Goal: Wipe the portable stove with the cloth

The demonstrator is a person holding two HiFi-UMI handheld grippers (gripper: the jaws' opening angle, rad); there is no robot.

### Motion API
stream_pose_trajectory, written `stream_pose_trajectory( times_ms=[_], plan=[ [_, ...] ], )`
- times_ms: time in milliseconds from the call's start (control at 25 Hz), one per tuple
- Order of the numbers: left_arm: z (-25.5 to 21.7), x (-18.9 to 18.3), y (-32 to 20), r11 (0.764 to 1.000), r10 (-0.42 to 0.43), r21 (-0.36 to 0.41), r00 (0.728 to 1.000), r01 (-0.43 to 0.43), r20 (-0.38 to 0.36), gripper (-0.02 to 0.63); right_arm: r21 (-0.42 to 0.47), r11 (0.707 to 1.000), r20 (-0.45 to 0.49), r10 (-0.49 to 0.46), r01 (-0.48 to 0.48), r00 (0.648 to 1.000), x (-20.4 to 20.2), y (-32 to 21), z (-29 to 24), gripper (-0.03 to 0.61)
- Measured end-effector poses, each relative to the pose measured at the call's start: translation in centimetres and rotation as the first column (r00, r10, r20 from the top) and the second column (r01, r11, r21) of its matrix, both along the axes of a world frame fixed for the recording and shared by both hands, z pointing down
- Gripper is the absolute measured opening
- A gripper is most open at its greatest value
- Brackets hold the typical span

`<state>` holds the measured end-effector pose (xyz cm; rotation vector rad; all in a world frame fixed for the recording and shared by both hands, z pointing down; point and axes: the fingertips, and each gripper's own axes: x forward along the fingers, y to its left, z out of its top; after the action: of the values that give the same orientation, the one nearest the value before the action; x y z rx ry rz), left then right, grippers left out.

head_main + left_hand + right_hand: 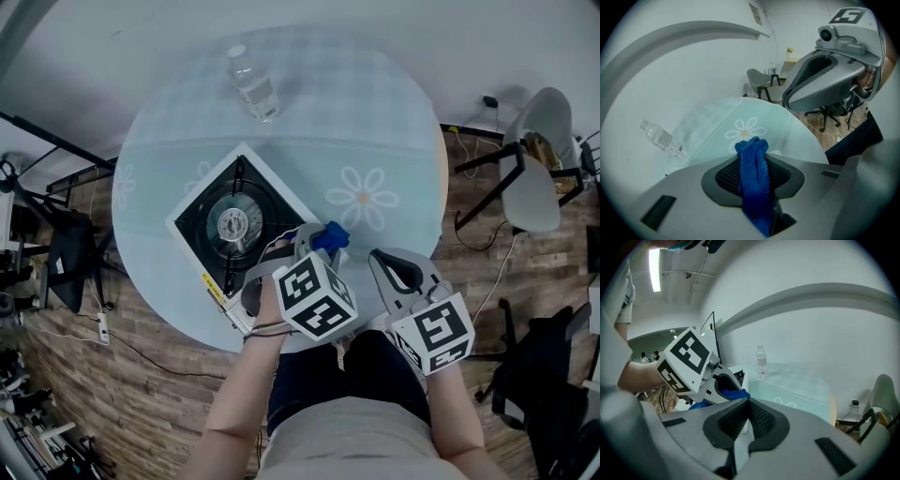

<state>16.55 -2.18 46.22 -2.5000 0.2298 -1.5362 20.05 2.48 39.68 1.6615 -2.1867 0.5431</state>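
Round bench (375, 122) carries the portable stove (202, 216) toward its 7 o'clock edge, near the operator, presumably for easy reach. Right gripper (749, 404), at the bench's 5 o'clock edge, has its jaws together on nothing, apparently parked clear of the work. Left gripper (309, 246), at 4 o'clock from the burner over the stove's near corner, is closed to the thickness of its load. Water bottle (255, 86) stands at 12 o'clock, out of the way. Blue cloth (752, 173) is pinched in the left gripper, a tuft projecting past the tips, likely so that fabric meets the stove first; whether it touches the stove cannot be told.
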Motion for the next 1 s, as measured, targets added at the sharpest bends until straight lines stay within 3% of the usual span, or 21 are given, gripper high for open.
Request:
stream_pose_trajectory(
  times_ms=[480,760,1000],
  plan=[
    [-3.1,-0.2,0.4,0.989,-0.145,-0.021,0.971,0.143,-0.192,0.133,0.031,0.996,0.02,-0.079,0.079,0.997,-1.0,0.2,-1.2,0.021],
    [-6.5,-1.6,0.6,0.956,-0.284,-0.035,0.892,0.291,-0.352,0.133,0.077,0.986,0.035,-0.153,0.15,0.988,-1.6,-0.3,-2.5,0.021],
    [-10.2,-4.0,1.6,0.93,-0.319,0.022,0.835,0.367,-0.449,0.134,0.129,0.965,0.041,-0.235,0.228,0.971,-3.7,-0.5,-4.4,0.021]
  ],
)
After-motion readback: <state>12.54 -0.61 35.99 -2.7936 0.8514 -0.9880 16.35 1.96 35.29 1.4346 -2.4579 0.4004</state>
